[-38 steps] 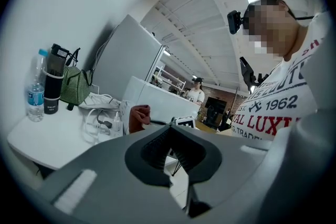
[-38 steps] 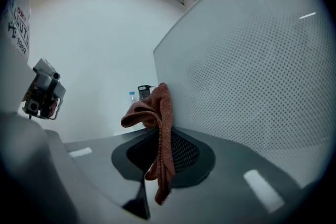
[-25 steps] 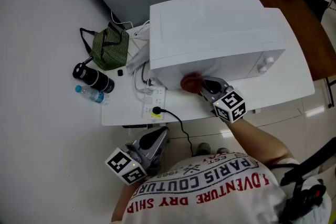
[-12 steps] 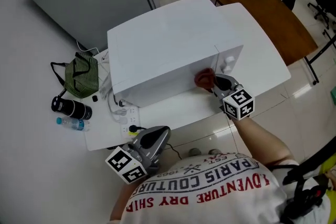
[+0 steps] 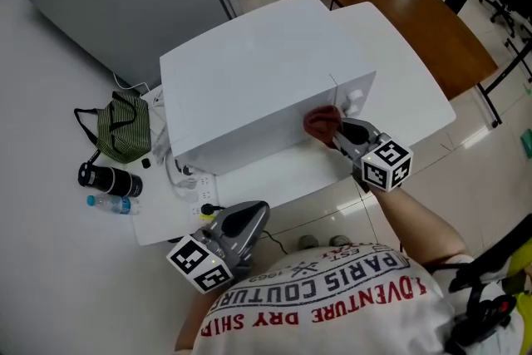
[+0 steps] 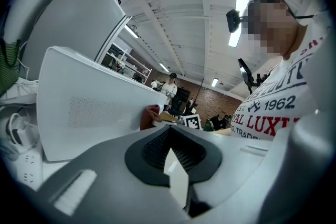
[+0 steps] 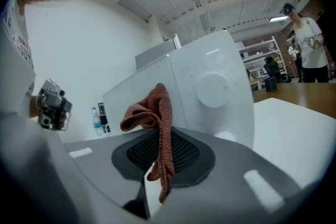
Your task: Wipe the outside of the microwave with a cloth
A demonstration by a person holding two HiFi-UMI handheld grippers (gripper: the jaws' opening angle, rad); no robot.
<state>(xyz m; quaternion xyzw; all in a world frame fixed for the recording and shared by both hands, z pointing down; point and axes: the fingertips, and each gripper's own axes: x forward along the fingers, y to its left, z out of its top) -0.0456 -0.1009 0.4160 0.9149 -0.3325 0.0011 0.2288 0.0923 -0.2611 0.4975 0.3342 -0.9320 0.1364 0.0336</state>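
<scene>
A white microwave stands on a white table. My right gripper is shut on a reddish-brown cloth and holds it against the microwave's front face, beside the round knobs. In the right gripper view the cloth hangs pinched between the jaws, with the microwave and a knob just ahead. My left gripper hangs low by the person's chest, off the table's near edge, shut and holding nothing. The left gripper view shows the microwave's vented side and the cloth beyond.
A green striped bag, a black cylinder and a small water bottle lie on the table's left end. A power strip with cables sits by the microwave. A wooden table and office chairs stand behind.
My right gripper has slid the cloth rightward along the microwave's front face to the knobs. The head view has swung, shifting the scene. The left gripper has stayed put.
</scene>
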